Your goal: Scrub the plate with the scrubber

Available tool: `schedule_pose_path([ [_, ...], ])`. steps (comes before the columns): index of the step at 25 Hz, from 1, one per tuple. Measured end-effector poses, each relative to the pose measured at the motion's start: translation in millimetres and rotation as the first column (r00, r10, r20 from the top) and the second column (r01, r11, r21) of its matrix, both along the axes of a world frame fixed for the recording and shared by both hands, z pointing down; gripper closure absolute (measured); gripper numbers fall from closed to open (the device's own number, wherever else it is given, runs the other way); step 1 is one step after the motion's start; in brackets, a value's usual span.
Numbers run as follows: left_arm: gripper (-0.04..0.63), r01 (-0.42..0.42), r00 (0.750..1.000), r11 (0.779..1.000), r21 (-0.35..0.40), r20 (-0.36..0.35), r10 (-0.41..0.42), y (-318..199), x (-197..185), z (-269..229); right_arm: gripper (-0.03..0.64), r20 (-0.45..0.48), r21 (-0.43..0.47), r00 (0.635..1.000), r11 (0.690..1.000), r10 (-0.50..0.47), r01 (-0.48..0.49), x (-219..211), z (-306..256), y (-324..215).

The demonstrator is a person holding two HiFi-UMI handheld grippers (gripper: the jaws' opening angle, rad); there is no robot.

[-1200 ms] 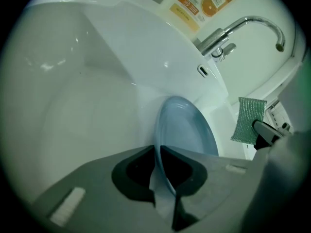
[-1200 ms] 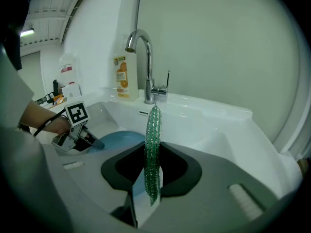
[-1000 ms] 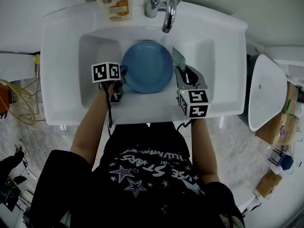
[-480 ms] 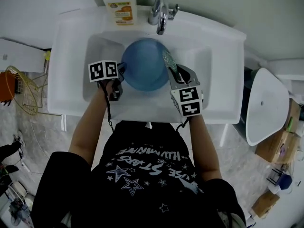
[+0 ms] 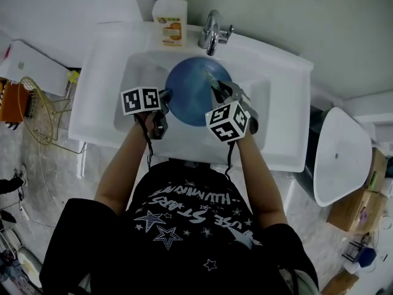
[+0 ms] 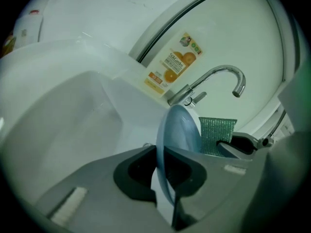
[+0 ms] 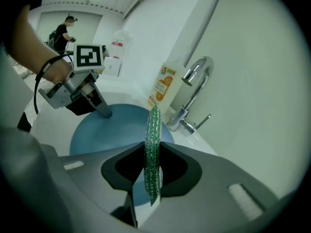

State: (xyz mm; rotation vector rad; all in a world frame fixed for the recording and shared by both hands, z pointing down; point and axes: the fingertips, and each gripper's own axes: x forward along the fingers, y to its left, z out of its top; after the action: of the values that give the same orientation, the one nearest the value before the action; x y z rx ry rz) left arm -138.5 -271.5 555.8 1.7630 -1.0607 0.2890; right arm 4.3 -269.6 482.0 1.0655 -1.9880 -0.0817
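left gripper (image 5: 164,96) pinches the plate (image 5: 191,97); right gripper (image 5: 218,90) clamping the scrubber (image 7: 153,132) moved over it

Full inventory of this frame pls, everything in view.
plate: 1, blue, in the sink, left rim held by the left gripper
scrubber: 1, green, in the right gripper, over the plate's right side
sink: 1, white, centre
faucet: 1, chrome, back of sink
soap bottle: 1, white with orange label, left of faucet
wire rack: 1, yellowish, far left
container: 1, white, rounded, right of sink
bystander: 1, dark clothes, far background of right gripper view
left gripper: 1, grey, shut on plate
right gripper: 1, grey, shut on scrubber
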Motion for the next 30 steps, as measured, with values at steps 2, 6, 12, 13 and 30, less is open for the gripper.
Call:
schedule_pose_path([
  [2,0.568,0.004,1.0,1.0,0.013,-0.016,-0.004,4.8,5.3,-8.8,0.506,-0.069,0.016,0.997,1.0,-0.025,0.026,0.2,-0.3,-3.2],
  [6,0.565,-0.012,0.999,0.999,0.051,-0.031,0.014,15.1,15.3,-27.3,0.506,-0.213,0.054,0.975,0.996,-0.063,0.076,1.7,-3.5,-9.7],
  [12,0.561,-0.033,0.999,0.995,0.096,-0.024,0.035,23.7,20.4,-42.0,0.505,-0.331,0.057,0.932,0.983,-0.144,0.172,-16.4,-5.1,-3.9],
  [13,0.561,-0.03,0.999,0.994,0.101,-0.02,0.033,24.1,20.2,-43.7,0.505,-0.338,0.057,0.928,0.98,-0.159,0.189,-20.2,-5.4,-2.5],
  [30,0.552,0.081,0.996,0.993,0.082,-0.05,-0.077,14.4,-2.5,-48.7,0.505,-0.46,0.002,0.673,0.757,-0.579,0.653,-73.4,12.9,54.7],
])
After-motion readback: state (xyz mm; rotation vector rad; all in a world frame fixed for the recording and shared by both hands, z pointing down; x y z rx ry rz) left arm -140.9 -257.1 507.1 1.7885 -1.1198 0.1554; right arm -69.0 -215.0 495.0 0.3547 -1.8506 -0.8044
